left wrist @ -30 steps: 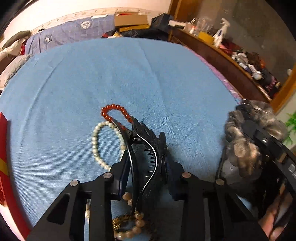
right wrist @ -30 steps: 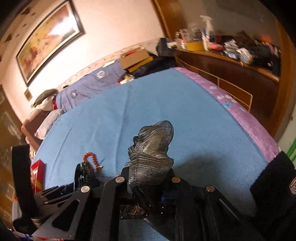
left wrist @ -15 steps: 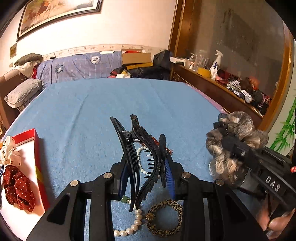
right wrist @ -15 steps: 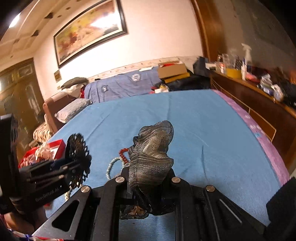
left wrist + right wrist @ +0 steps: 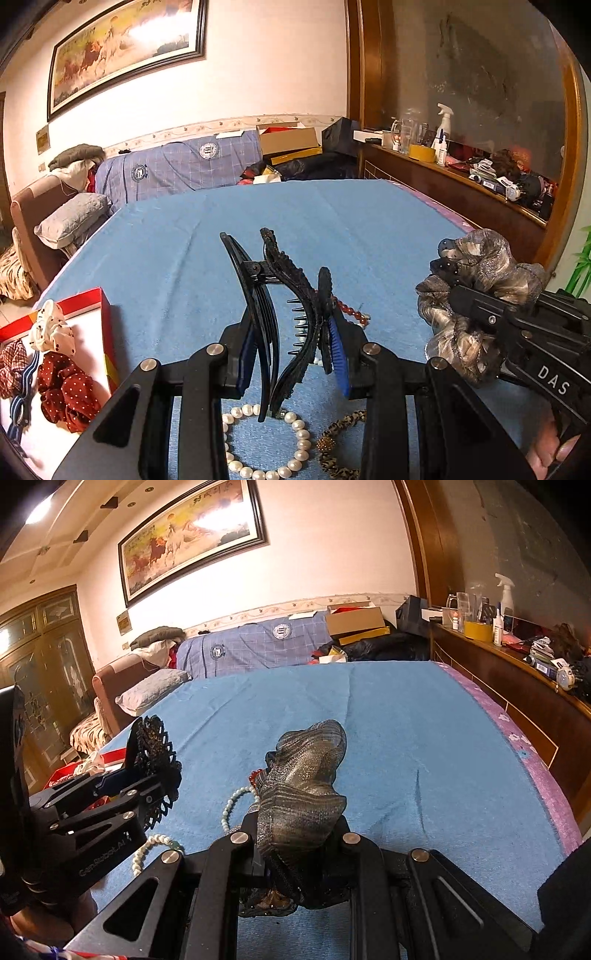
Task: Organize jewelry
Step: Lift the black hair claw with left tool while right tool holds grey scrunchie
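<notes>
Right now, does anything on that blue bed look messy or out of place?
Yes. A pearl strand, a red bead bracelet and a leopard-print bracelet lie loose and overlapping on the blue bedspread, while the scrunchies already sit in the red box.

Framed horse painting point(image 5: 192, 535) hangs above a cluttered blue-covered sofa point(image 5: 251, 646).

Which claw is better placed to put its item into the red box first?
Probably the left claw: its black hair clip is beside the red box; the right claw is farther away.
</notes>
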`<state>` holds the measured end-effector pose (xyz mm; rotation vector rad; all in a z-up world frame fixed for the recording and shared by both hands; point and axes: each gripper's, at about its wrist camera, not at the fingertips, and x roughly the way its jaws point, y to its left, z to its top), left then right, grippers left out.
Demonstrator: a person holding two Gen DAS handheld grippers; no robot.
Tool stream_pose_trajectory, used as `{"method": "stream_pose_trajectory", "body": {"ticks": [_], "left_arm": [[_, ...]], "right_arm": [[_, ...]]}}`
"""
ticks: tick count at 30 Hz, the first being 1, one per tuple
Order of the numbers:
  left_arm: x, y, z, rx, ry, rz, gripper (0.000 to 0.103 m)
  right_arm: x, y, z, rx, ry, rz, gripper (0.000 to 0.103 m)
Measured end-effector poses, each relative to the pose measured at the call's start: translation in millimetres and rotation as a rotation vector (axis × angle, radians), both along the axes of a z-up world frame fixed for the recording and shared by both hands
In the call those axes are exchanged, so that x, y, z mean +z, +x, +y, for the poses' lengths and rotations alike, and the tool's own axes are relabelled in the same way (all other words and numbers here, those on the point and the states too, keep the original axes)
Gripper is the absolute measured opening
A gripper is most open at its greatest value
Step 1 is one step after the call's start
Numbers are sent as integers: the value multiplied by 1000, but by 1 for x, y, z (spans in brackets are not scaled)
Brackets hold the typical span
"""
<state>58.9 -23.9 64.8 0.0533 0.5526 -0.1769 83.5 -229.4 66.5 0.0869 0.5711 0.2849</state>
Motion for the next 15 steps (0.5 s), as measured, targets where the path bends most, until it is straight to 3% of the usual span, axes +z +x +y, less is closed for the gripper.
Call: {"method": "stream_pose_trajectory", "body": {"ticks": [15], "left_arm": [[0,-2,-2,20,40,-34,33]], "right_arm": [[-2,0,-2,14,4,-10,18]]}}
